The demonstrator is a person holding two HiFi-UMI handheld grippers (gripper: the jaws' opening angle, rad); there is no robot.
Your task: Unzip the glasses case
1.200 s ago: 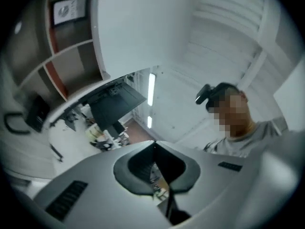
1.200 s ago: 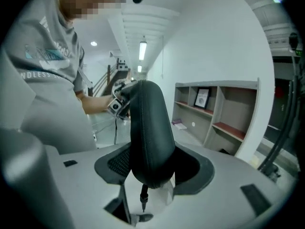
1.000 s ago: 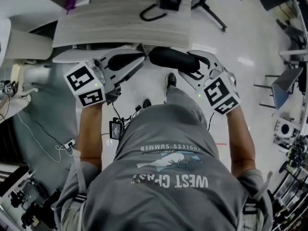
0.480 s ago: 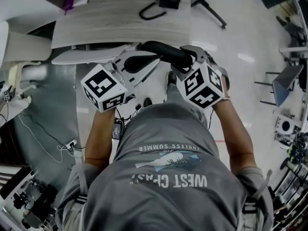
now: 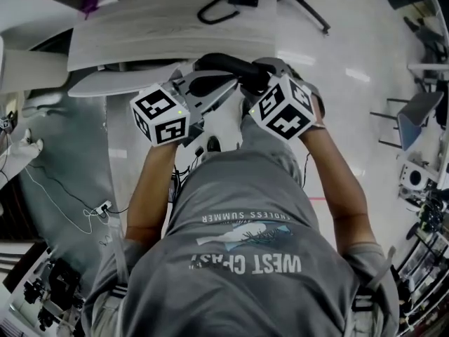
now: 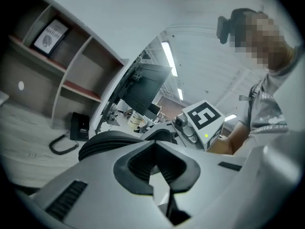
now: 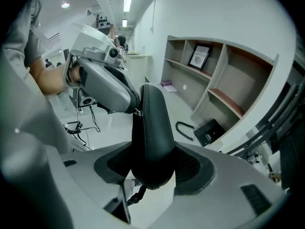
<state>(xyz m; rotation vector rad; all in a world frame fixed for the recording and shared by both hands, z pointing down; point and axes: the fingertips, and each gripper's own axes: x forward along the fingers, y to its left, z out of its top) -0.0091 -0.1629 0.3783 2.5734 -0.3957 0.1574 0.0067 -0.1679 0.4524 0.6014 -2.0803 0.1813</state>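
The black glasses case is held in the air in front of the person. My right gripper is shut on the case near one end, its pads pressing both sides, and a short cord hangs below. My left gripper is shut, its tips at the zip line, where a small metal zipper pull shows. In the left gripper view the case lies just past the shut left gripper, with the right gripper's marker cube behind it.
A pale wood-grain desk lies ahead with a black phone and coiled cord. A shelf unit with a framed picture stands behind. Cables trail over the floor at left. A chair base stands at upper right.
Both grippers have drawn in toward each other and toward the middle of the view. The left gripper's tips have come up against the case, which the right gripper kept holding.
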